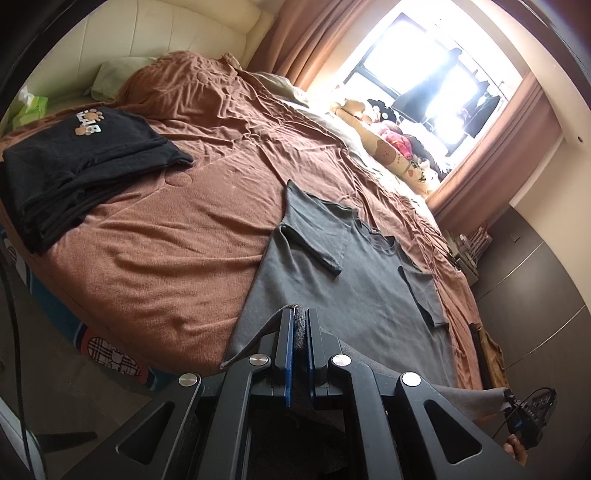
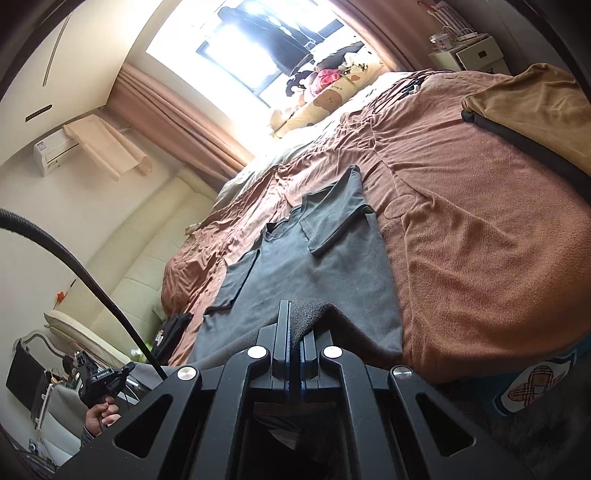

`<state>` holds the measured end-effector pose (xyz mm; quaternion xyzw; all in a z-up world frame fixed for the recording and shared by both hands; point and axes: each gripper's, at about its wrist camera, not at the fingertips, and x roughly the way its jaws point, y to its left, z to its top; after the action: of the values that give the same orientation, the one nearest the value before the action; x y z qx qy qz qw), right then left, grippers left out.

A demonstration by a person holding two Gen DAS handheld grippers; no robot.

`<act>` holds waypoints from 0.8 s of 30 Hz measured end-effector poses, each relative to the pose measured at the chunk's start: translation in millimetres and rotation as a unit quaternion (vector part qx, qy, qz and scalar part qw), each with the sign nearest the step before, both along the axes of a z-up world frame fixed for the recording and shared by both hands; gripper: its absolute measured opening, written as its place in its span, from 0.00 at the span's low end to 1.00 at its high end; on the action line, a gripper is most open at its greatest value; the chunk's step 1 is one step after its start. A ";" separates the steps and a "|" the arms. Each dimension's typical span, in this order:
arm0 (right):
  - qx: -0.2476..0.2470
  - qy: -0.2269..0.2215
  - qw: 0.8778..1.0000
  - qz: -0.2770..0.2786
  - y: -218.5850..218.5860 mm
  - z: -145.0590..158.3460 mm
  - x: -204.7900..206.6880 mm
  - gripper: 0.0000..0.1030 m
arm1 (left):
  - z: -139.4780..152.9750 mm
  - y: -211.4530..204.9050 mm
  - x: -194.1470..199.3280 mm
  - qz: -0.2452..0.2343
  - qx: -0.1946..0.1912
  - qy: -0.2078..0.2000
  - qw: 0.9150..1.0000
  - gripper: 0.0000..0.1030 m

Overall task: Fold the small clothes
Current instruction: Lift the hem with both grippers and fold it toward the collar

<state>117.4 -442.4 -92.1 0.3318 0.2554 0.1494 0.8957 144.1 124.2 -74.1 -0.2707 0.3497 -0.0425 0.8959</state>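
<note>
Now grey T-shirt (image 1: 332,280) hem pinched between both jaws.

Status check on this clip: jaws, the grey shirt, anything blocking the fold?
Left gripper and right gripper both shut on the grey T-shirt hem. Sleeves already folded in, shirt flat on the brown blanket. Black folded pile well aside; nothing in the way.

Grey T-shirt (image 1: 332,280) laid on rust-brown blanket (image 1: 177,236). Black folded clothes (image 1: 74,173) printed with white letters, tan paw marks. Curtains (image 1: 295,40) dusty pink. Fingers (image 1: 284,343) black, lined blue. Headboard (image 1: 166,33) cream.
</note>
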 end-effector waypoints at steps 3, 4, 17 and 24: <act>-0.004 0.009 1.000 -0.005 -1.9 0.5 19.1 0.00 | -1.5 -2.0 19.2 -0.002 0.000 0.008 1.000 0.05; -0.006 0.011 1.000 -0.008 -1.7 1.0 25.3 0.00 | -1.6 -2.4 25.7 -0.004 0.000 0.010 1.000 0.05; -0.007 0.044 0.999 -0.022 -3.1 -0.2 102.6 0.00 | -9.4 -9.5 106.3 -0.006 0.015 0.040 0.999 0.05; -0.014 0.090 0.996 -0.019 -1.1 -9.1 148.3 0.00 | -26.7 -6.3 139.1 0.012 0.022 0.062 0.998 0.05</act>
<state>265.7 -443.4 -101.2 0.3361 0.3302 0.0981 0.8766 283.2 118.0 -100.8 -0.2576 0.4021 -0.0070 0.8786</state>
